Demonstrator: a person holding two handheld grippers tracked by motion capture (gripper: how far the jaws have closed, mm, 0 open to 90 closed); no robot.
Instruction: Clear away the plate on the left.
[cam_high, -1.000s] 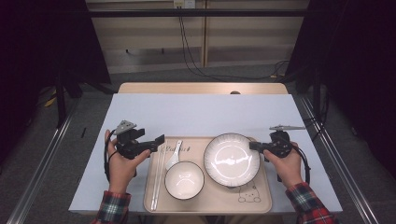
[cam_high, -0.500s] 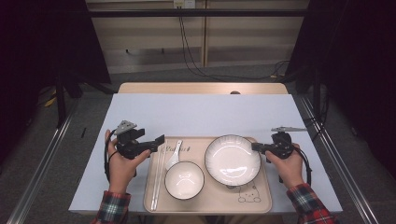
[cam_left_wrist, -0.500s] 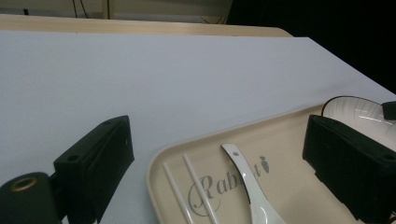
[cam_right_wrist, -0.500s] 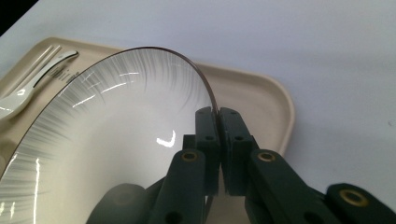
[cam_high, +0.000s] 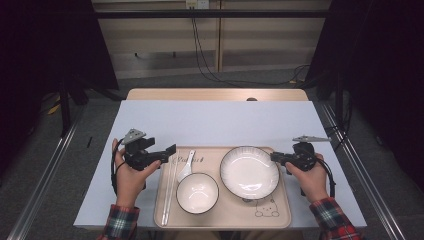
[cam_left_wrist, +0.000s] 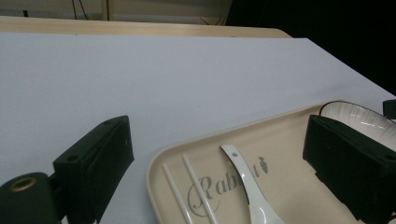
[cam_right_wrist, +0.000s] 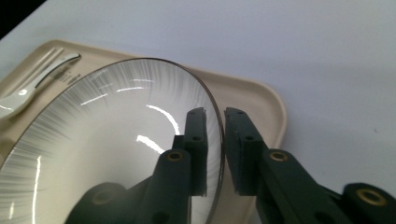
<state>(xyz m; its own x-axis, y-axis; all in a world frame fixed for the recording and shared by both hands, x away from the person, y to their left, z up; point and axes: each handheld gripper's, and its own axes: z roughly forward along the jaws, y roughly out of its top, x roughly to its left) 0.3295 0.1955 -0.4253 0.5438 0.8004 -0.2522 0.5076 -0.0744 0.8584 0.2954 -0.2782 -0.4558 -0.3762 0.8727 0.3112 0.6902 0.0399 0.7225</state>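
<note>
A white plate (cam_high: 249, 171) with a dark rim lies on the right half of a beige tray (cam_high: 270, 212). My right gripper (cam_high: 273, 156) reaches in from the right, and its jaws have just been opening. In the right gripper view the plate (cam_right_wrist: 93, 140) has its rim between the jaws of the right gripper (cam_right_wrist: 223, 140), with thin gaps on both sides. My left gripper (cam_high: 167, 154) hovers wide open over the tray's left edge with nothing gripped. Between its jaws the left gripper view shows a white spoon (cam_left_wrist: 247, 182) and white chopsticks (cam_left_wrist: 187, 186) on the tray (cam_left_wrist: 289, 135).
A white bowl (cam_high: 197, 193) stands on the tray in front of the spoon (cam_high: 186, 167), with the chopsticks (cam_high: 170, 190) along the tray's left side. The white tabletop (cam_high: 215, 122) stretches bare behind the tray. Dark floor and metal rails flank the table.
The plate has settled flat onto the tray. The right jaws have parted slightly from its rim. Both hands have stayed where they were.
</note>
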